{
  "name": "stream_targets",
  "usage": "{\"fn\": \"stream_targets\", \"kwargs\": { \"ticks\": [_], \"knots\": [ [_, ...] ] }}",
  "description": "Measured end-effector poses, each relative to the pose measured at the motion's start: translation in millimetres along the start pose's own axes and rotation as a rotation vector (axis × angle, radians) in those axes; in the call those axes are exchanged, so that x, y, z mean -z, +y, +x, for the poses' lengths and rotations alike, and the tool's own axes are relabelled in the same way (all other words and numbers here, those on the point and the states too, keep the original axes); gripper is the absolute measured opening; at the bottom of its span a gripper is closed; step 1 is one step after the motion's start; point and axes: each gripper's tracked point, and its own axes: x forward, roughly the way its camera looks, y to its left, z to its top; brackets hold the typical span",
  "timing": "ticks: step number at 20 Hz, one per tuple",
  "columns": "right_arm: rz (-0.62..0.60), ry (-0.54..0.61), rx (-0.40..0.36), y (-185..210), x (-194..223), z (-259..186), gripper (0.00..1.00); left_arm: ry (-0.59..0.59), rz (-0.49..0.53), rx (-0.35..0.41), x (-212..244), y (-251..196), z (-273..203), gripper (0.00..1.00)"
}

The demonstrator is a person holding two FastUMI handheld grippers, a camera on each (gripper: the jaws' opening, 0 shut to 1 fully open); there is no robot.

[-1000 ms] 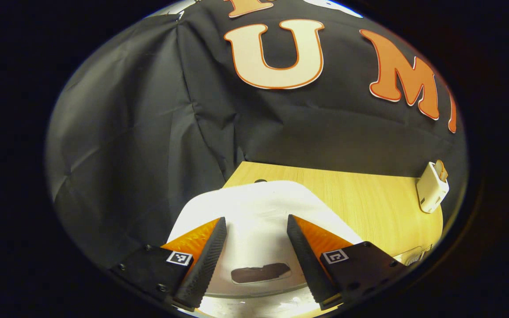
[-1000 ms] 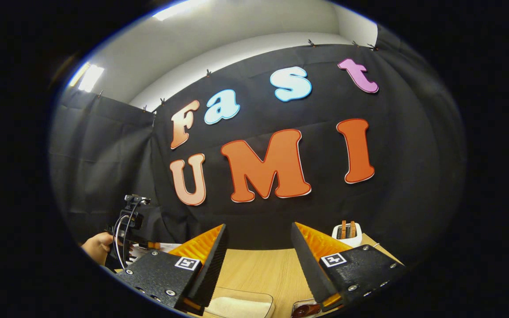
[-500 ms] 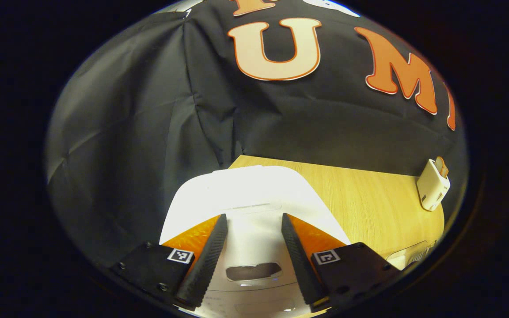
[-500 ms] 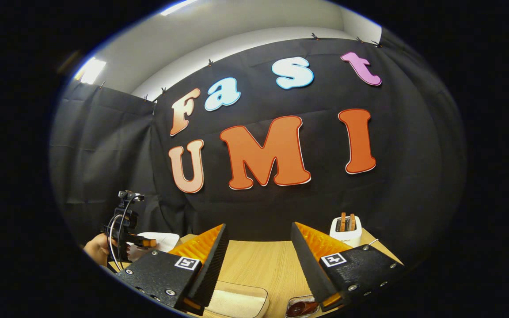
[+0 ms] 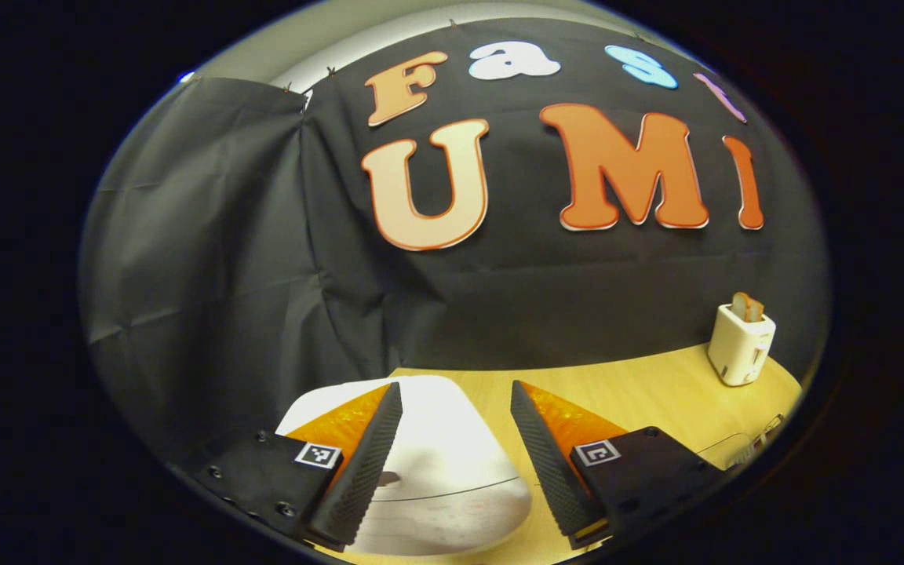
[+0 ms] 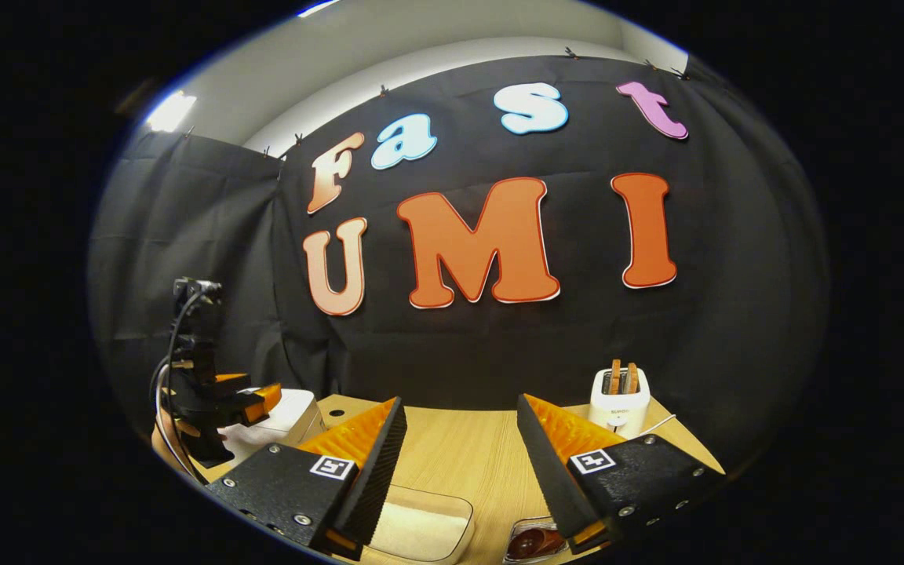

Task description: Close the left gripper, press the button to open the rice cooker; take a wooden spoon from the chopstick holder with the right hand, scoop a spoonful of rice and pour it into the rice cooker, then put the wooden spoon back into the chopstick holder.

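1. Left gripper view: the left gripper (image 5: 452, 459) has its two fingers spread wide with nothing between them.
2. Just below and between those fingers lies the white rice cooker (image 5: 440, 471), lid down, on the wooden table (image 5: 617, 392); the gripper is above it and I cannot tell whether it touches.
3. Farther right on the table, near the black cloth wall, stands a white toaster (image 5: 738, 349) with a slice of bread (image 5: 746, 306) poking up.
4. Right gripper view: the right gripper (image 6: 460, 463) is also wide apart and holds nothing.
5. Close below its fingers sit a clear container of rice (image 6: 421, 530) and, to the right, a small clear dish (image 6: 534, 541) with something dark in it.
6. Further off to the left, the left gripper (image 6: 252, 396) hangs over the rice cooker (image 6: 287, 416), well apart from the right gripper.
7. At the table's far edge stands the toaster (image 6: 618, 404).
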Motion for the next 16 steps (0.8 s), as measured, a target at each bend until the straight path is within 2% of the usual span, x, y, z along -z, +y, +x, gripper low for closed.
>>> {"fn": "stream_targets", "kwargs": {
  "ticks": [2,3,5,8,9,16],
  "knots": [
    [0.003,0.001,-0.015,4.2,6.1,2.7,0.84,-0.056,-0.034,0.044,-9.7,-21.8,-1.8,0.9],
    [0.002,-0.002,-0.016,4.9,6.9,2.1,0.84,-0.083,-0.043,0.056,-15.0,-28.0,-2.2,0.97],
    [-0.015,-0.019,0.0,1.4,8.9,3.1,0.85,-0.13,-0.048,0.064,-23.0,-33.6,-4.0,0.99],
    [-0.035,-0.049,0.031,-5.6,9.5,2.5,0.84,-0.207,-0.035,0.069,-34.4,-42.6,-9.0,0.99],
    [-0.031,-0.059,0.031,-5.2,10.1,2.6,0.84,-0.223,-0.029,0.08,-36.3,-45.9,-10.6,0.94],
    [-0.06,-0.086,0.029,-8.4,13.6,6.9,0.84,-0.241,-0.012,0.148,-32.5,-69.7,-11.1,0.94]
  ]
}}
